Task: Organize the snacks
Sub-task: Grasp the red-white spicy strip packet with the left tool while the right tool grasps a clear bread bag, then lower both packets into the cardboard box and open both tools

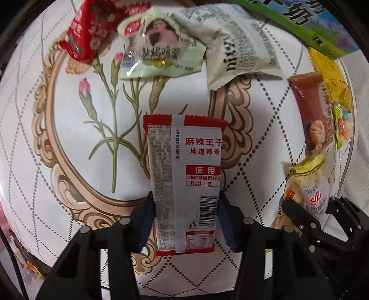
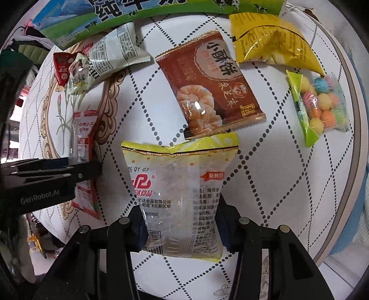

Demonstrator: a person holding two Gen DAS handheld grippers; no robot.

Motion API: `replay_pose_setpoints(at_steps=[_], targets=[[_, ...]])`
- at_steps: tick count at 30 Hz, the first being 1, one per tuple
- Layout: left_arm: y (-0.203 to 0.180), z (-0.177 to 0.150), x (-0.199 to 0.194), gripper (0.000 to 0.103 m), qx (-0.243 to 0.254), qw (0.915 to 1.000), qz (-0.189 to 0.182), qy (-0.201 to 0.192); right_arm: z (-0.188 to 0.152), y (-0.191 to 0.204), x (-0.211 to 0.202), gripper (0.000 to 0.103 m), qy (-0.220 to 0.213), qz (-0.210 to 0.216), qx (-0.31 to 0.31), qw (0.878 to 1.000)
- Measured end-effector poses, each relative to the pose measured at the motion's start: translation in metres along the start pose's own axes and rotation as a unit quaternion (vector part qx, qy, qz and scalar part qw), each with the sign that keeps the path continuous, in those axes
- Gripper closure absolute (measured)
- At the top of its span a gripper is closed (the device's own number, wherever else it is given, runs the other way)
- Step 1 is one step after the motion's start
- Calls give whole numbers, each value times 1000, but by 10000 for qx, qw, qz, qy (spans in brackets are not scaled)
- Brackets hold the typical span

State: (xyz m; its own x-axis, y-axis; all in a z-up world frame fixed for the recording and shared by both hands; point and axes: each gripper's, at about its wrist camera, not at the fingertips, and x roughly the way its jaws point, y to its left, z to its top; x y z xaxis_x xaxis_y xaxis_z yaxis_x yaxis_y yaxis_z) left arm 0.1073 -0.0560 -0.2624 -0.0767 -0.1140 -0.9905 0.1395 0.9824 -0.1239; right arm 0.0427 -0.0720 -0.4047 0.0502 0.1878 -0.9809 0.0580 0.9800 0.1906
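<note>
The left gripper (image 1: pixel 185 221) has its jaws closed on the sides of a red and silver snack packet (image 1: pixel 184 182), which stands lengthwise between the fingers with its printed back toward the camera; whether the packet rests on the worktop (image 1: pixel 253 143) or is lifted just above it is hard to tell from this angle. The right gripper (image 2: pixel 182 221) has its jaws closed on a clear packet with a yellow top (image 2: pixel 180 193), gripped by its lower half.

In the right wrist view, a brown biscuit packet (image 2: pixel 207 85) lies just beyond the yellow-topped one; a yellow bag (image 2: pixel 269 41) sits past it to the right, and a bag of coloured candy balls (image 2: pixel 320 101) lies near the worktop's right edge. To the left, a pale green packet with small print (image 2: pixel 115 53), a pale egg packet (image 2: pixel 79 73) and a small red packet (image 2: pixel 61 68) are bunched together, touching; a green and blue milk carton (image 2: pixel 129 13) runs along the far side. The worktop carries a white cloth with dotted diamonds and a flower print (image 1: pixel 115 110).
</note>
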Motion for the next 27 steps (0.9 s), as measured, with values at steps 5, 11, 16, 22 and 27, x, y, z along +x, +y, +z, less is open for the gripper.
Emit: replay_pose_setpoints(at_steps=[5,11,16,22,27], targets=[[-10,-7,-31,60,167,9995,-176,-195,-9,3,-17,61,-169,401,126,9990],[-28,-4,-101,60,507,9946,-570,-697,-1,-2,-83,61,-626,936,94,9936],[-28,41,-166,60,683,9854,-930,-1249,47,-6,-152,61,-1368,1128,38,9841],[-32,122,-225,60,854,9781,-607,-1801,135,-16,-203,61,-2112,659,-50,9752],[-26,183,-236,59,890,9789,-153,-1832,208,-24,-205,61,-2054,279,-59,9783]])
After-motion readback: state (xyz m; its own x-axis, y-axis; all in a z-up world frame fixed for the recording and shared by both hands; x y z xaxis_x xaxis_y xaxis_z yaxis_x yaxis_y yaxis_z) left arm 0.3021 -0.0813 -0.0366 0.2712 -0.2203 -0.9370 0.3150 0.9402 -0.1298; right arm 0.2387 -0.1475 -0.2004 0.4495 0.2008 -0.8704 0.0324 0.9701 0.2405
